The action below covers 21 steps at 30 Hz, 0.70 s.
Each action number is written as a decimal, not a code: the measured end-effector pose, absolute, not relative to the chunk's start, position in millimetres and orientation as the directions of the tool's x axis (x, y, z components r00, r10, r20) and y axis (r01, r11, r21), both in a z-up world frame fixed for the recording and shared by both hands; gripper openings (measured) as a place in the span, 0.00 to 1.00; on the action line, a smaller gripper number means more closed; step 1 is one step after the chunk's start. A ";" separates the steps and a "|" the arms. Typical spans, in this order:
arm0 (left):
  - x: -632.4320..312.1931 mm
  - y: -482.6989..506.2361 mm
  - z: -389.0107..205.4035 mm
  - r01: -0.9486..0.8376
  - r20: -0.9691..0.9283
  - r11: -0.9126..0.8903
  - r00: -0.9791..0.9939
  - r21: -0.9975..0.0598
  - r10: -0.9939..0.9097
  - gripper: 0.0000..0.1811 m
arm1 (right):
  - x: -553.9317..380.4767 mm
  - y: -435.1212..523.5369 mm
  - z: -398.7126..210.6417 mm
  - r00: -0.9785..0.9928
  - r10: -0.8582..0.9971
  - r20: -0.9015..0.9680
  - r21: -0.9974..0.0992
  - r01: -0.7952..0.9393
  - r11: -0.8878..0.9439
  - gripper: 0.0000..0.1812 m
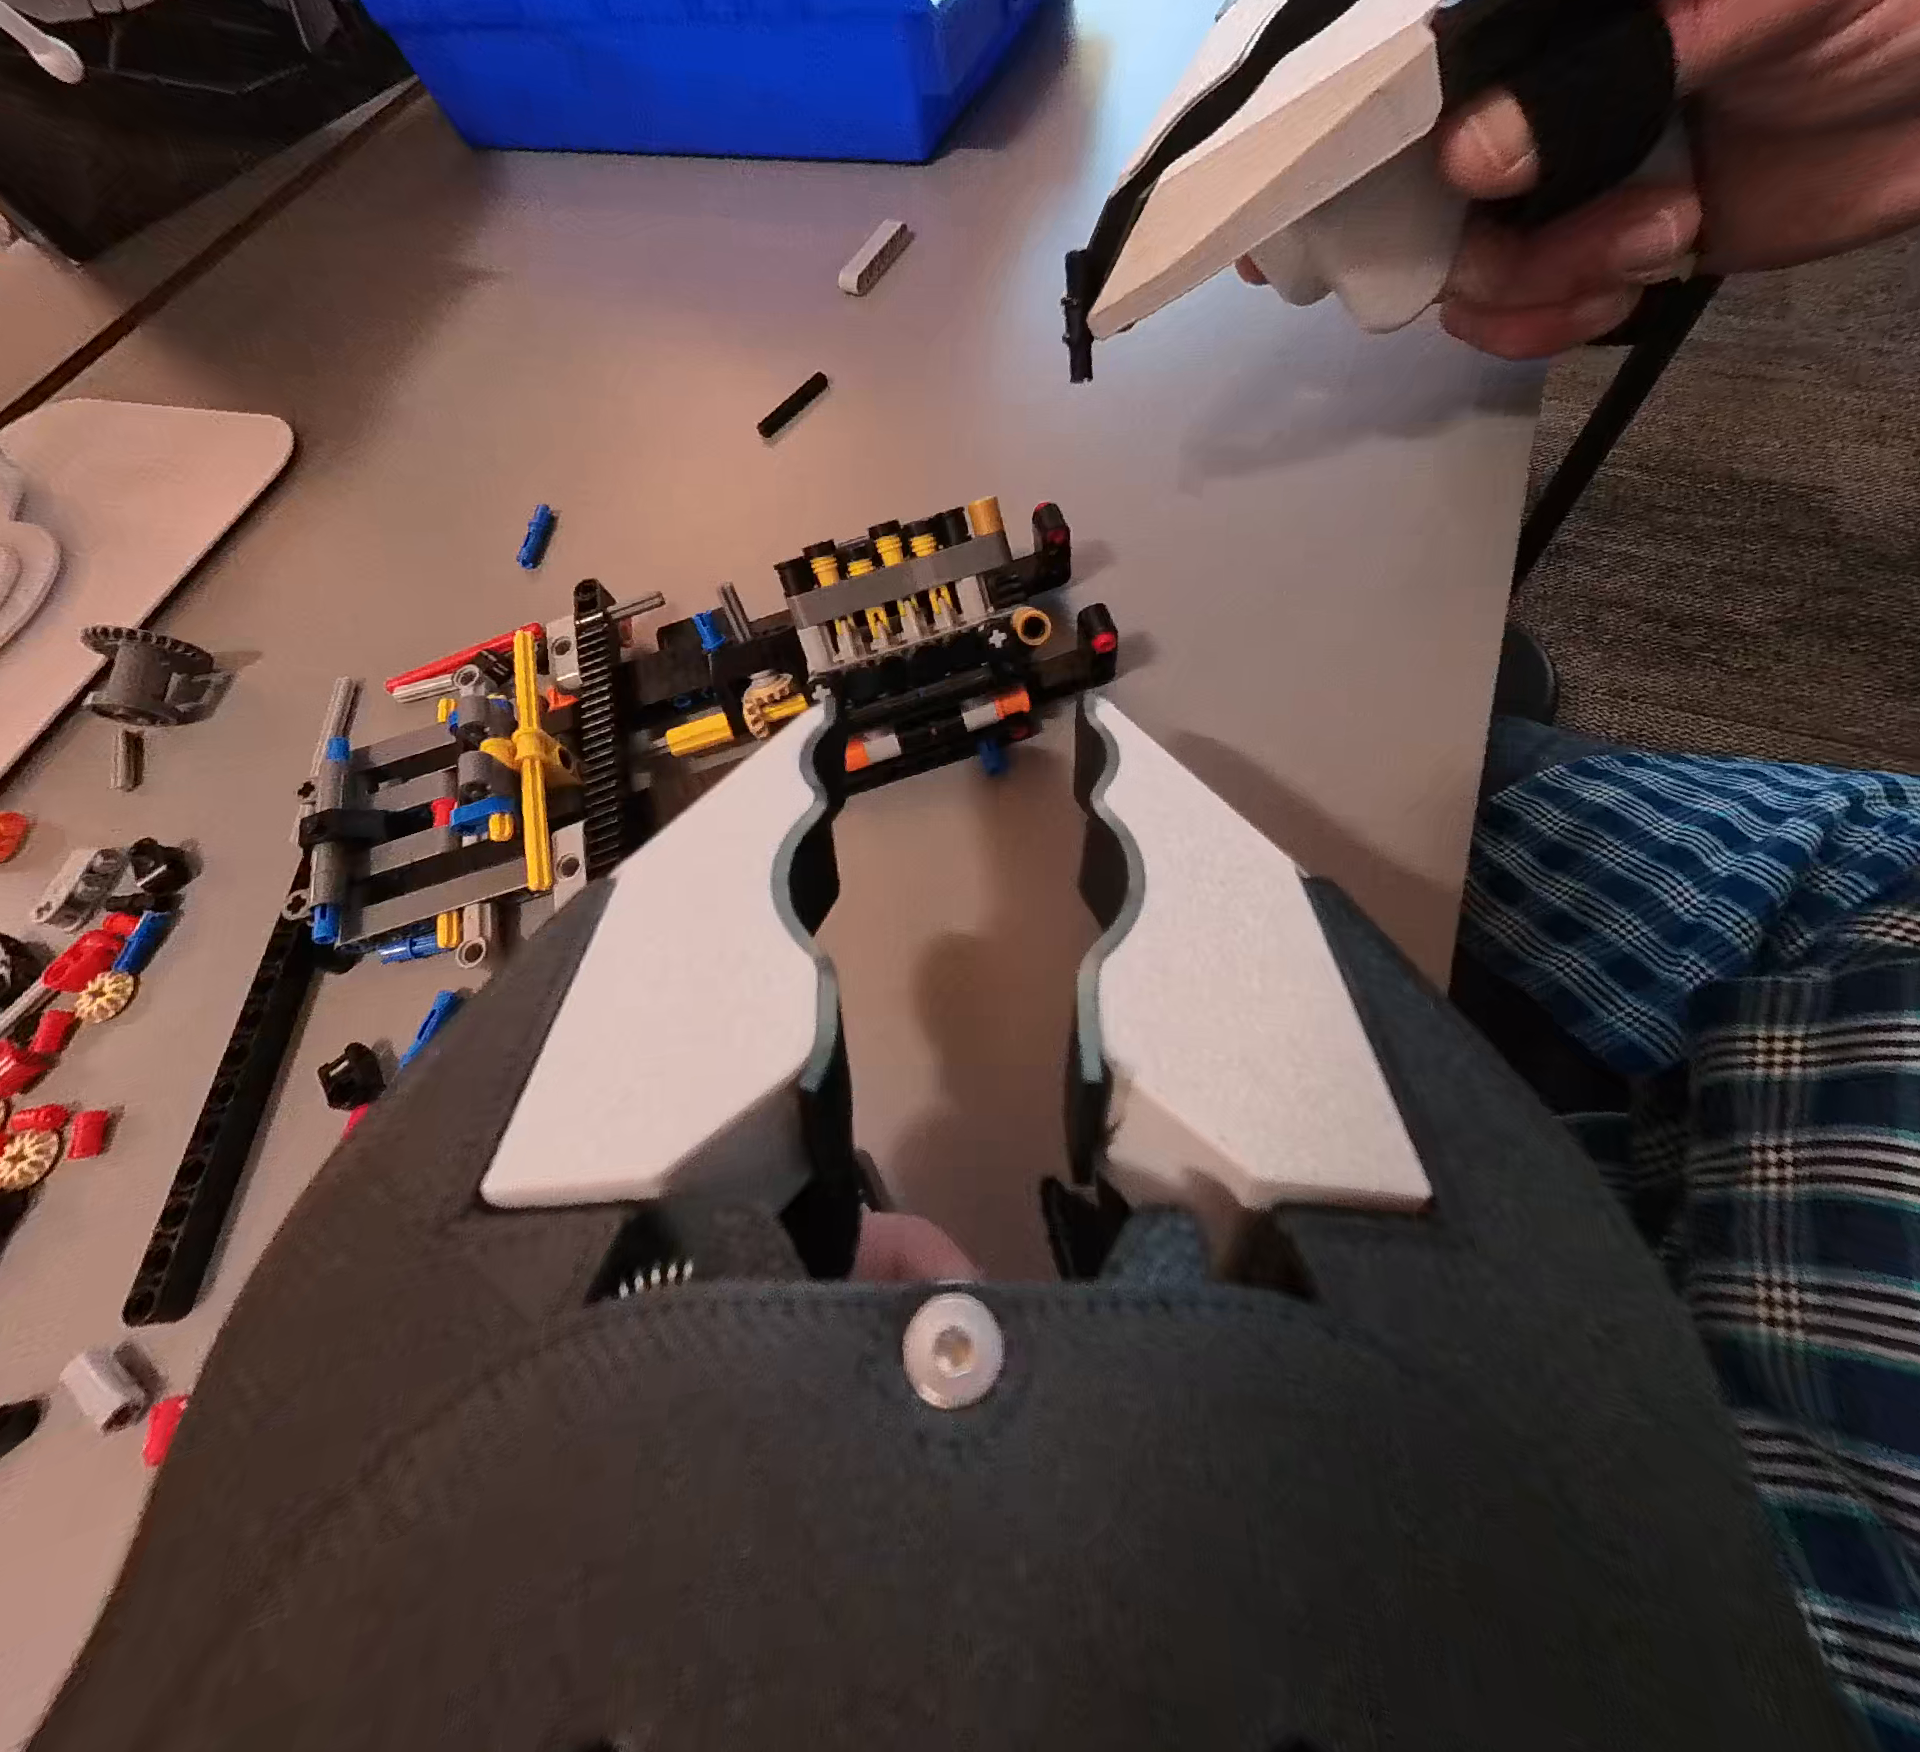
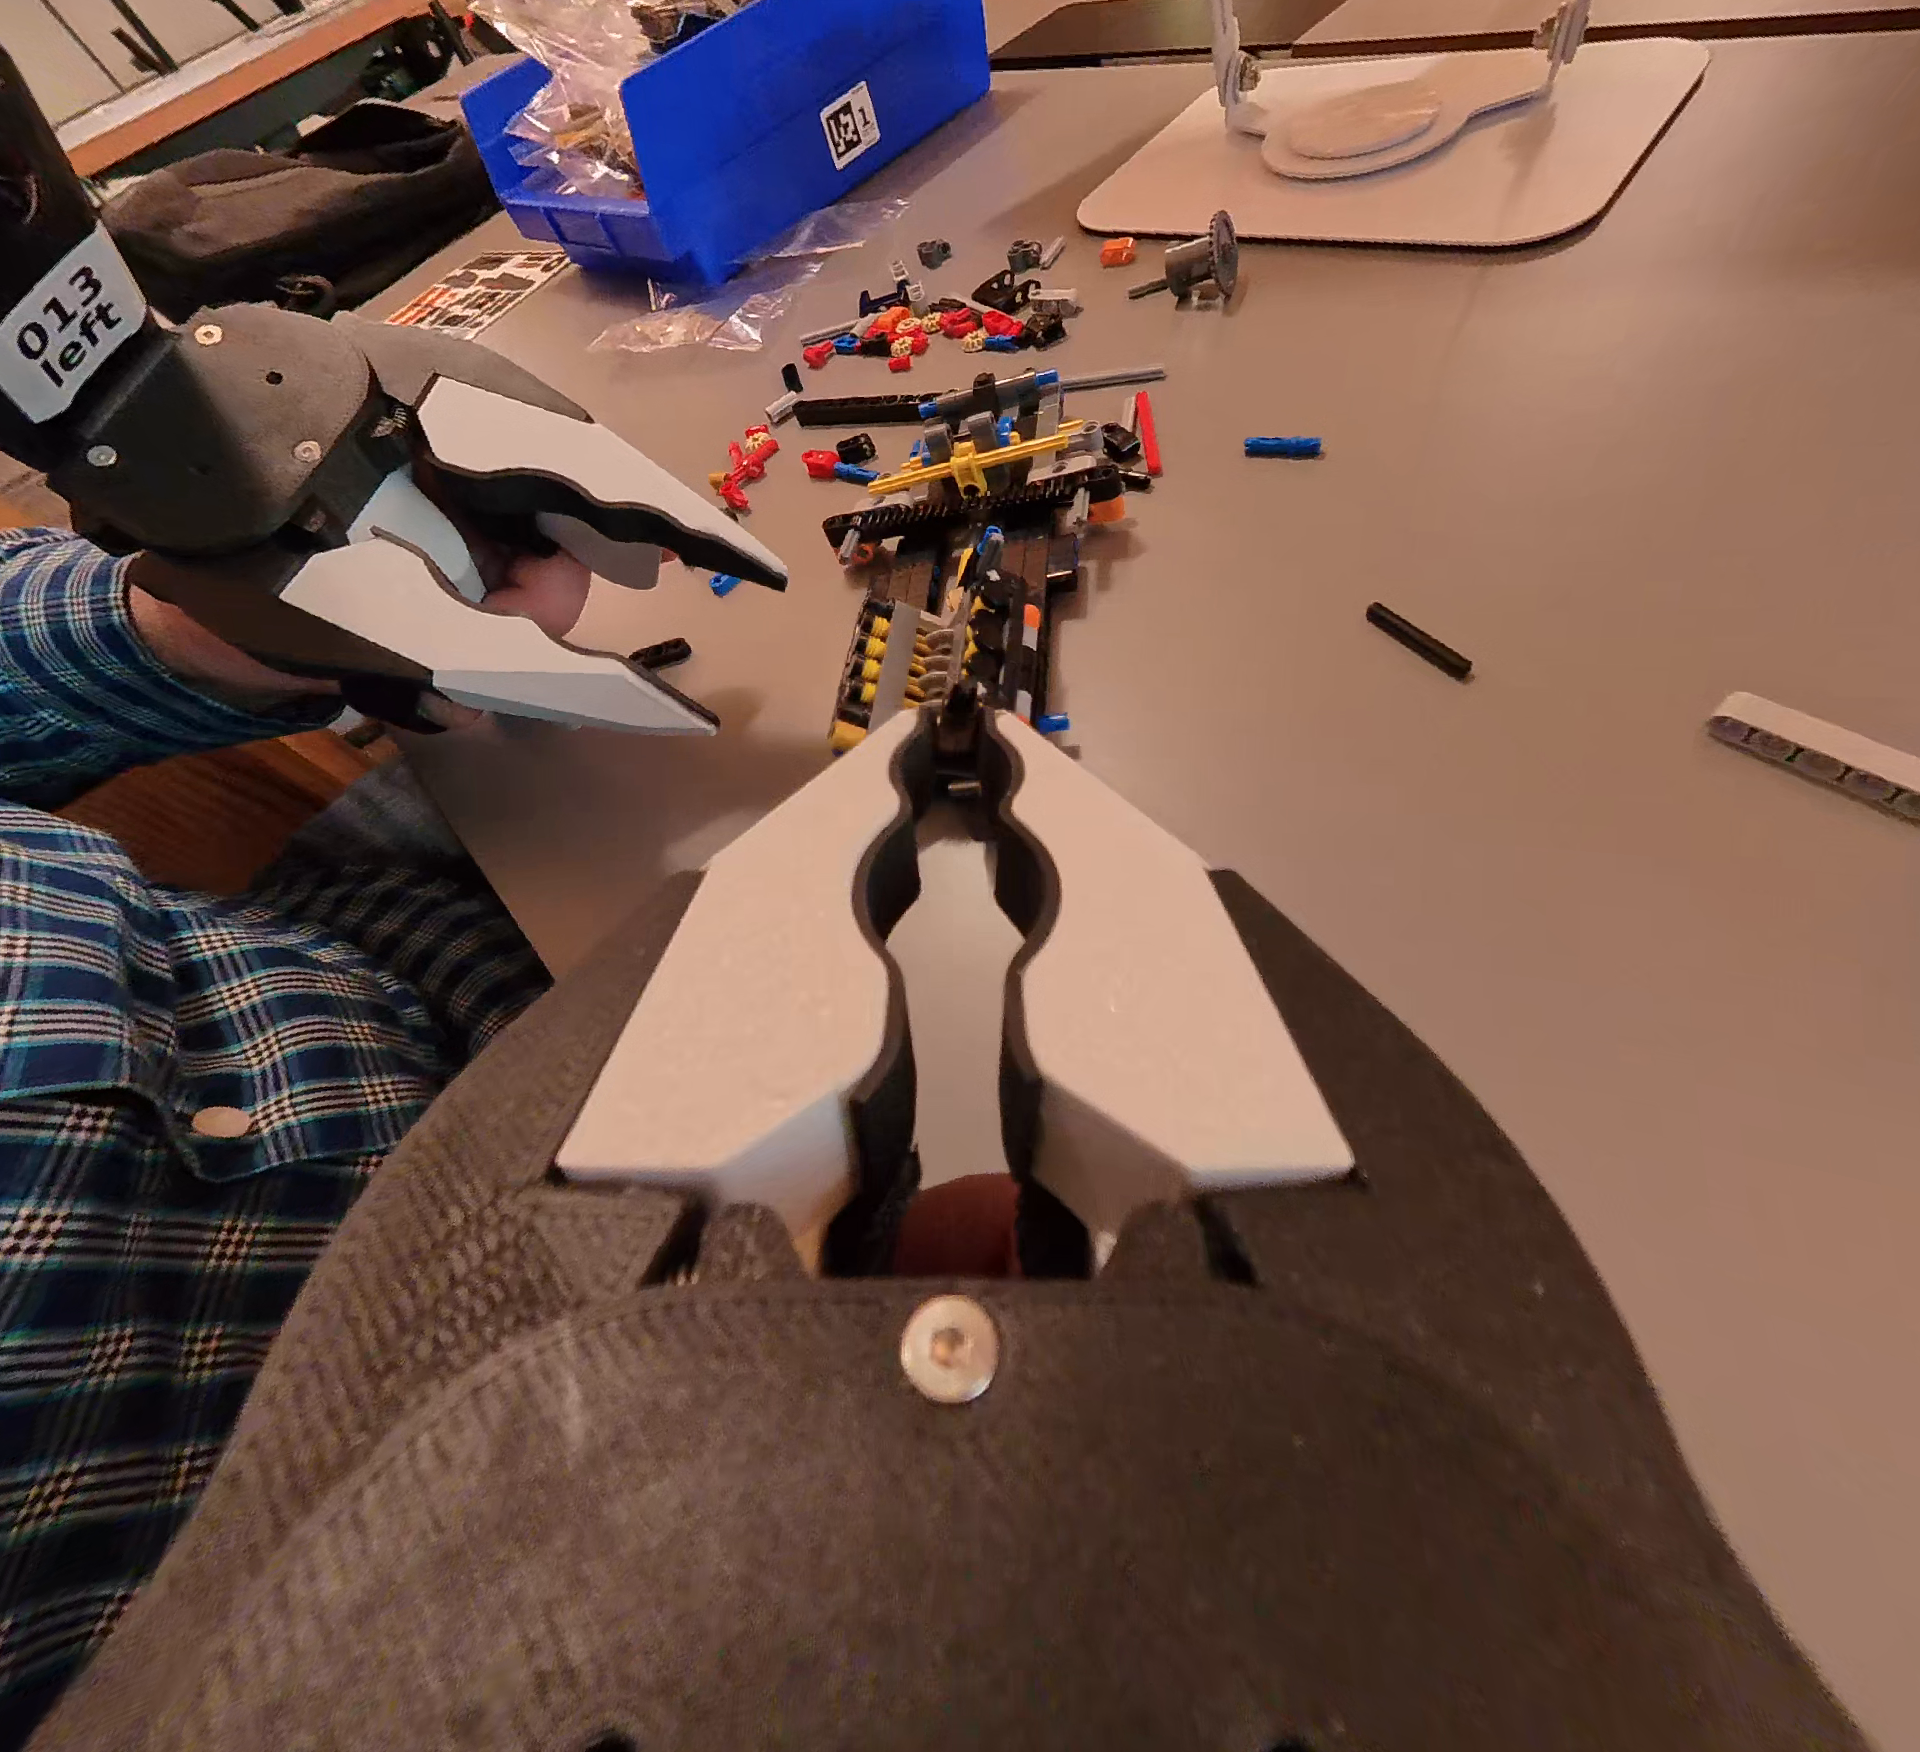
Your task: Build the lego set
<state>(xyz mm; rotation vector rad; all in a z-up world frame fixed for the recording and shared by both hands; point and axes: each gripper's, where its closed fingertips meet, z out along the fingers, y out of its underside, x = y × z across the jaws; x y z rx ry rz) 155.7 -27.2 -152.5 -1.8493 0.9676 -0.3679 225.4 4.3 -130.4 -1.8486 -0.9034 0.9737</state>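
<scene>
The partly built lego assembly (image 1: 914,632) lies on the grey table (image 1: 623,331), with yellow pistons in a grey block at its right end and a black toothed rack across its middle. It also shows in the right wrist view (image 2: 966,549). My left gripper (image 1: 956,720) is open and empty, its tips just short of the assembly's near edge; the right wrist view shows it (image 2: 743,653) apart from the assembly. My right gripper (image 2: 956,731) is shut on a small black piece (image 2: 956,715) and holds it above the table near the piston end. The left wrist view shows it (image 1: 1083,326) raised.
A blue bin (image 2: 748,92) with bagged parts stands behind. Loose parts lie around: a black axle (image 1: 792,404), a grey beam (image 1: 875,256), a blue pin (image 1: 536,535), a grey gear housing (image 1: 145,674), a long black beam (image 1: 223,1120). A white stand base (image 2: 1392,154) is nearby. The tips of one gripper are about 9 cm away from the tips of the other. My right tips are roughly 12 cm from the black axle (image 1: 792,404). Look for it in the right wrist view (image 2: 1415,640) too.
</scene>
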 end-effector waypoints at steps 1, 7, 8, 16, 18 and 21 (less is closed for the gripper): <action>155.7 -27.2 -153.3 -0.459 -0.159 -0.206 0.637 -0.864 -0.754 0.23 | 226.2 5.3 -131.1 0.441 0.854 -0.275 -0.897 0.203 -0.393 0.03; 155.8 -27.0 -154.6 -0.467 -0.166 -0.206 0.638 -0.860 -0.752 0.23 | 230.5 10.9 -138.1 0.450 0.828 -0.334 -0.874 0.179 -0.451 0.03; 155.9 -27.0 -154.8 -0.469 -0.169 -0.205 0.637 -0.859 -0.752 0.23 | 231.0 11.3 -140.0 0.449 0.821 -0.354 -0.866 0.174 -0.469 0.03; 161.8 -27.0 -157.8 -0.493 -0.192 -0.198 0.631 -0.847 -0.752 0.24 | 231.4 13.6 -145.8 0.436 0.790 -0.431 -0.827 0.160 -0.539 0.03; 165.1 -27.0 -157.7 -0.494 -0.193 -0.195 0.628 -0.847 -0.754 0.24 | 230.2 14.2 -148.7 0.439 0.784 -0.439 -0.814 0.174 -0.554 0.03; 171.3 -27.3 -157.6 -0.505 -0.211 -0.179 0.620 -0.844 -0.756 0.24 | 228.6 14.7 -150.3 0.431 0.777 -0.459 -0.802 0.176 -0.571 0.03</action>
